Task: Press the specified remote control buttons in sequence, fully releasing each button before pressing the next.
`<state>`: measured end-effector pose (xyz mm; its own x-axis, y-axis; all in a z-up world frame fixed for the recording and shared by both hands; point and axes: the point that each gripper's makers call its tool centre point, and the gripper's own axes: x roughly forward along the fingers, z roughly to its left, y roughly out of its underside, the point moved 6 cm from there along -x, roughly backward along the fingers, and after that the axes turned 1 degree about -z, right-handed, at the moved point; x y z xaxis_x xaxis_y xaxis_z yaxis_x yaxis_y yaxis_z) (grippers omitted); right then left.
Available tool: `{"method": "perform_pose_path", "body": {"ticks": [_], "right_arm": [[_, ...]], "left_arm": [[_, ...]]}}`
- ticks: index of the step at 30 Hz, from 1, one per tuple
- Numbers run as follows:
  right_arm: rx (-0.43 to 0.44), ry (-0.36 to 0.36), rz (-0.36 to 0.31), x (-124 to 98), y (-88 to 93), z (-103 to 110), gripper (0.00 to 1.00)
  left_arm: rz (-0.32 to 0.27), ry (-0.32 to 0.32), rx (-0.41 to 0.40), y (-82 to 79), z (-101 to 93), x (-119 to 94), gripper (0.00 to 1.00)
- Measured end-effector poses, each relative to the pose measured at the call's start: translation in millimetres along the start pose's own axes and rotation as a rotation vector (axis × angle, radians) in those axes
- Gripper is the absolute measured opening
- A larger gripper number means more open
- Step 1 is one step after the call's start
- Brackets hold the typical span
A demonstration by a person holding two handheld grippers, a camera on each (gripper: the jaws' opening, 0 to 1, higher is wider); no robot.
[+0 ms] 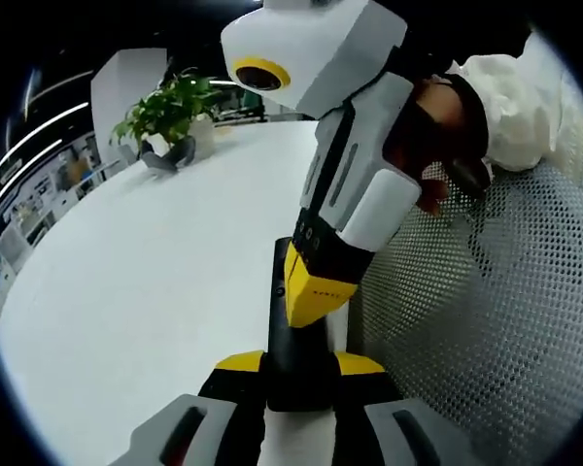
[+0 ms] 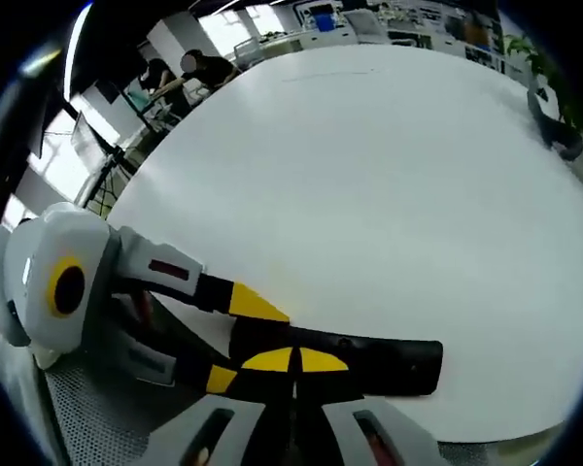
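Note:
A black remote (image 1: 280,311) lies over the near edge of the white table (image 1: 146,272), and my left gripper (image 1: 299,364) is shut on its near end, yellow tips on either side. My right gripper (image 1: 309,289), held by a gloved hand (image 1: 437,136), comes down from the upper right with its yellow tip on the remote's top face. In the right gripper view the remote (image 2: 389,364) runs left to right, and my right gripper (image 2: 293,361) rests on it with both jaws closed together. The left gripper (image 2: 238,340) clamps the remote's left end.
A potted plant (image 1: 170,112) and a dark object (image 1: 170,155) stand at the table's far side. A white mesh chair (image 1: 486,320) sits close beside the remote. People (image 2: 189,68) sit at desks beyond the table (image 2: 369,175).

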<state>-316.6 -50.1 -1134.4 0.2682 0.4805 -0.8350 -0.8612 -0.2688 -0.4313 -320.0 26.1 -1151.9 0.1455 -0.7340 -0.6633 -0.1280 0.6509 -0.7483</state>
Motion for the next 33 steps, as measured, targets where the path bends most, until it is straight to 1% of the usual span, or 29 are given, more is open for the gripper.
{"method": "perform_pose_path", "body": {"ticks": [5,8,12,22,28,33], "right_arm": [[0.052,-0.013,-0.011,0.1,0.2,-2.8,0.0],[0.06,-0.018,-0.014,-0.1,0.0,-2.1,0.0],[0.049,-0.018,-0.016,-0.1,-0.4,-1.8,0.0],[0.06,-0.015,-0.017,-1.4,-0.5,-1.3,0.0],[0.019,0.005,-0.011,0.2,0.0,0.0,0.0],[0.016,-0.002,-0.01,0.1,-0.7,-0.8,0.0]], "left_arm": [[0.005,0.0,0.002,-0.1,0.3,0.4,0.25],[0.009,0.0,0.007,-0.2,0.4,0.3,0.25],[0.012,0.004,0.004,-0.5,1.2,0.4,0.25],[0.006,0.008,0.007,-0.2,1.1,0.4,0.25],[0.013,0.007,0.004,-1.1,0.8,0.6,0.25],[0.021,0.0,-0.004,-2.6,0.9,2.4,0.25]]}}
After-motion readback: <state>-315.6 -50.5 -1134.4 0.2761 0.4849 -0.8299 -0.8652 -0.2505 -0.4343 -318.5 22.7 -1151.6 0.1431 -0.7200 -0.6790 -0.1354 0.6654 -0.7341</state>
